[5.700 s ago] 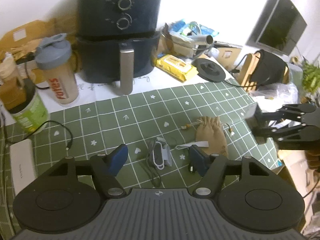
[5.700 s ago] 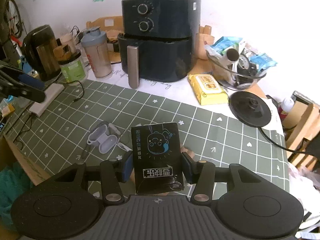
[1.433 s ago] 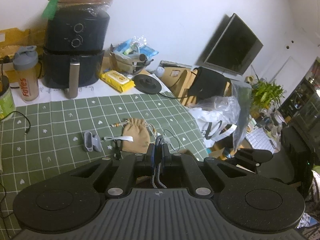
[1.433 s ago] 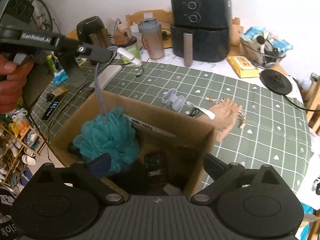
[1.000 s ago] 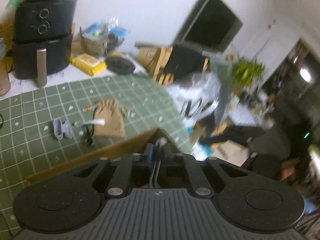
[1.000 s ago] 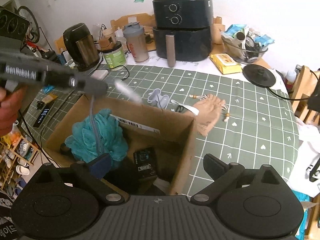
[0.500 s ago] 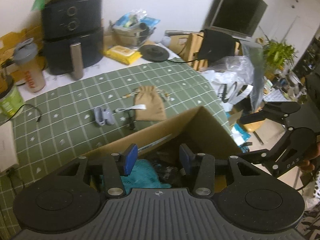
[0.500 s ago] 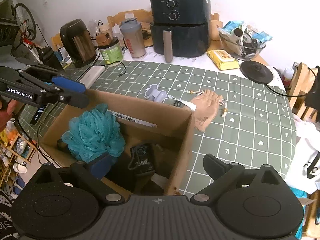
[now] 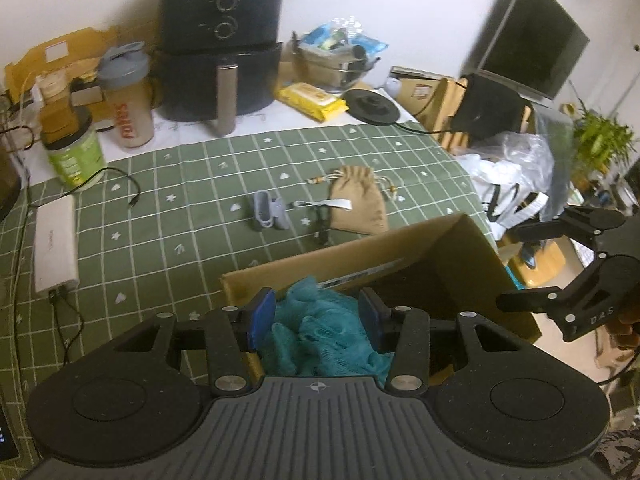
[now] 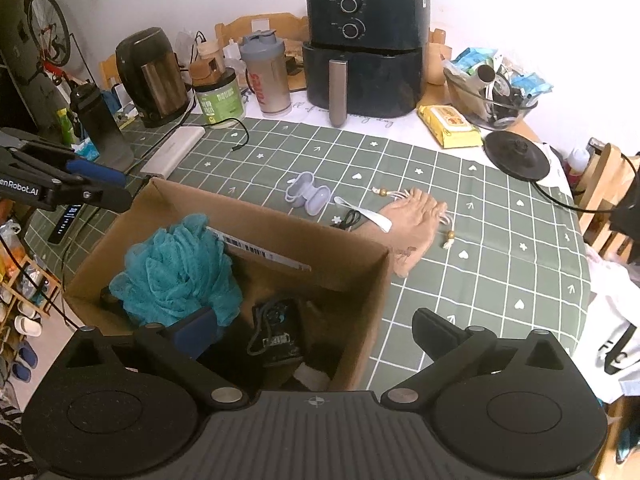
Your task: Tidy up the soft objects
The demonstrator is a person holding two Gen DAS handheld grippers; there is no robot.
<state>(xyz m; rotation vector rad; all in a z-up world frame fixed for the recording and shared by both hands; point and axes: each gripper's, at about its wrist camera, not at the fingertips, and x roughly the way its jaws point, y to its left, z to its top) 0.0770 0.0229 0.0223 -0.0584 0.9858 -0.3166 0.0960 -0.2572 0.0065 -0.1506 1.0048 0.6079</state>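
- Left wrist view: the left gripper (image 9: pixel 316 318) is hovering over the cardboard box (image 9: pixel 400 256), jaws partly apart and holding nothing; the teal sponge (image 9: pixel 320 332) is lying below them inside the box. The tan pouch (image 9: pixel 358 202) is lying ahead on the green cloth (image 9: pixel 180 208), beyond the box's far wall, long axis pointing away.
- Right wrist view: the right gripper (image 10: pixel 316 334) is standing wide apart and empty above the box (image 10: pixel 352 256); the pouch (image 10: pixel 412 224) is lying ahead and slightly right, nearer this gripper by my judgement.

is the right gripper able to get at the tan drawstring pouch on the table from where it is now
Probably yes. The right gripper is open and empty above the cardboard box, and the tan pouch lies uncovered on the green cloth just past the box's far corner. Only a white strap lies across its edge.
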